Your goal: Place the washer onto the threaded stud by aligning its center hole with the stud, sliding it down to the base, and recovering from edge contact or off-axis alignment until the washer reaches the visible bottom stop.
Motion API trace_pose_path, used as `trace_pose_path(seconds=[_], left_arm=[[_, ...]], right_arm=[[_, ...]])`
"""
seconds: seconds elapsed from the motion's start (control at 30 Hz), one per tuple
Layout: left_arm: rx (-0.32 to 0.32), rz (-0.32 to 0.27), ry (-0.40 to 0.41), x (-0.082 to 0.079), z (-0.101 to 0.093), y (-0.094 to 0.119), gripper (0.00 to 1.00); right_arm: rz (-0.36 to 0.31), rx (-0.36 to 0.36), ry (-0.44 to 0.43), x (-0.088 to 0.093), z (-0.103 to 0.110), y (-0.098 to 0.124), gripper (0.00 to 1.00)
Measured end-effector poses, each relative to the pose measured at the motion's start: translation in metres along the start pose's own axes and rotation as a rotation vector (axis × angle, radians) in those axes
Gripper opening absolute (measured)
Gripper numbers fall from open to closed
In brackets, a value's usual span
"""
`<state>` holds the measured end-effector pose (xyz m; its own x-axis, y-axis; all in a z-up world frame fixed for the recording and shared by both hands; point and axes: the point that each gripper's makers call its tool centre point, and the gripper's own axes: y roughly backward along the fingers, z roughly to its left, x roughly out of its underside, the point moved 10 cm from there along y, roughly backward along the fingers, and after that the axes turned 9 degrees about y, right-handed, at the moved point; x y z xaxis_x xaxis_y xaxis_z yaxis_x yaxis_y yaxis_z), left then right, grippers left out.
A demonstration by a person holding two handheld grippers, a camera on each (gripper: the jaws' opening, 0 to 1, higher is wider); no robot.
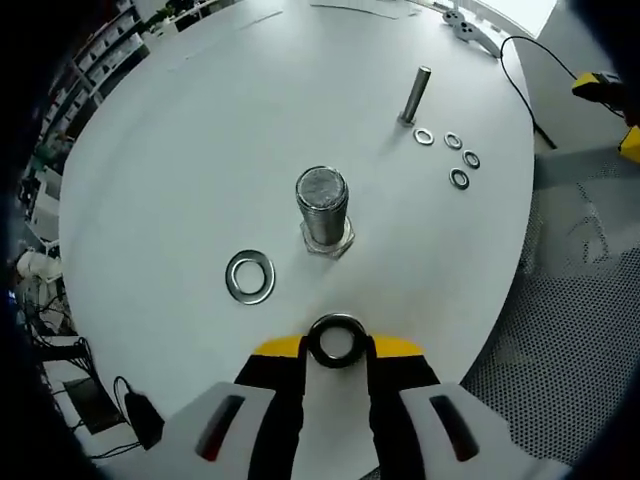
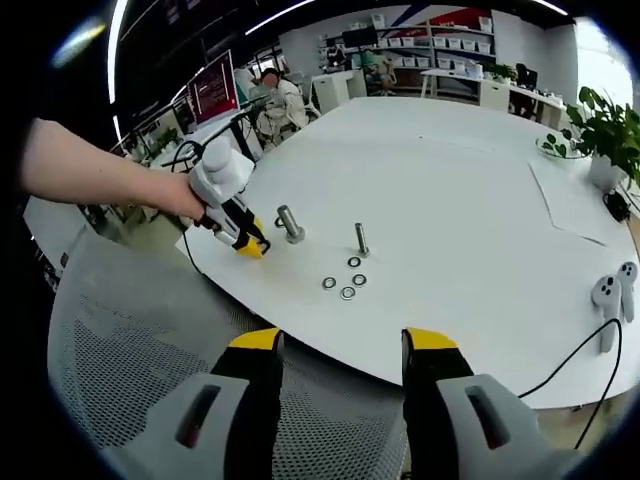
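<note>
Left claw (image 1: 338, 345) grips 1 washer (image 1: 337, 339) — right claw (image 2: 340, 355) open; 2 studs, 5 loose washers.

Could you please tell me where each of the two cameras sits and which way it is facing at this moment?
Left gripper view: rides the left gripper, looking down at the table; its fingers pinch a washer short of the large stud.
Right gripper view: rides the right gripper, off the table's edge, facing across it; a person's arm shows.
Shared: large stud, thin stud, four small washers.
</note>
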<state>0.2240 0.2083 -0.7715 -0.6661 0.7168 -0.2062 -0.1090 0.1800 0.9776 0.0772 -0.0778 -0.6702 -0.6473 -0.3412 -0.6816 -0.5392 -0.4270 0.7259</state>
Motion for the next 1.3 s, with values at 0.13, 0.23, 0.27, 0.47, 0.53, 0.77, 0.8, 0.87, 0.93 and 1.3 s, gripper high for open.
trace_pose_path(seconds=[0.13,0.23,0.27,0.47,0.53,0.77,0.8,0.87,0.93,1.3], left_arm=[[0.005,-0.005,0.034,0.0,0.0019,0.0,0.21],[0.007,-0.013,0.028,0.0008,0.002,-0.0006,0.21],[0.006,-0.014,0.026,0.001,0.0017,-0.0006,0.21],[0.021,-0.015,-0.002,0.0016,0.0023,0.0005,0.21],[0.019,0.0,-0.005,0.0009,0.0019,0.0008,0.22],[-0.003,0.023,-0.039,0.0008,0.0026,0.0005,0.23],[-0.003,0.025,-0.043,0.0008,0.0026,0.0006,0.23],[0.002,0.032,-0.053,0.0006,0.0026,0.0006,0.25],[0.021,0.063,-0.139,0.0001,-0.0019,0.0004,0.3],[0.003,0.007,-0.1,0.003,0.0046,-0.0008,0.1]], right_arm=[[0.0,0.0,0.002,0.0002,-0.0001,0.0003,0.49],[-0.014,0.007,-0.011,-0.0008,-0.0017,0.001,0.49],[-0.012,0.002,-0.011,-0.0006,-0.0013,0.0007,0.48],[-0.015,-0.009,-0.003,-0.001,0.0,0.0005,0.48],[-0.015,-0.005,-0.006,-0.0006,-0.0008,0.0005,0.48],[-0.011,-0.007,-0.009,-0.0004,-0.0003,0.0,0.48],[-0.01,-0.007,-0.008,-0.0002,-0.0001,0.0,0.48],[-0.008,-0.009,-0.005,0.0,0.0002,-0.0002,0.48],[-0.006,-0.008,-0.005,-0.0002,0.0,-0.0003,0.48],[-0.002,-0.014,0.001,-0.0003,0.0009,-0.0004,0.48]])
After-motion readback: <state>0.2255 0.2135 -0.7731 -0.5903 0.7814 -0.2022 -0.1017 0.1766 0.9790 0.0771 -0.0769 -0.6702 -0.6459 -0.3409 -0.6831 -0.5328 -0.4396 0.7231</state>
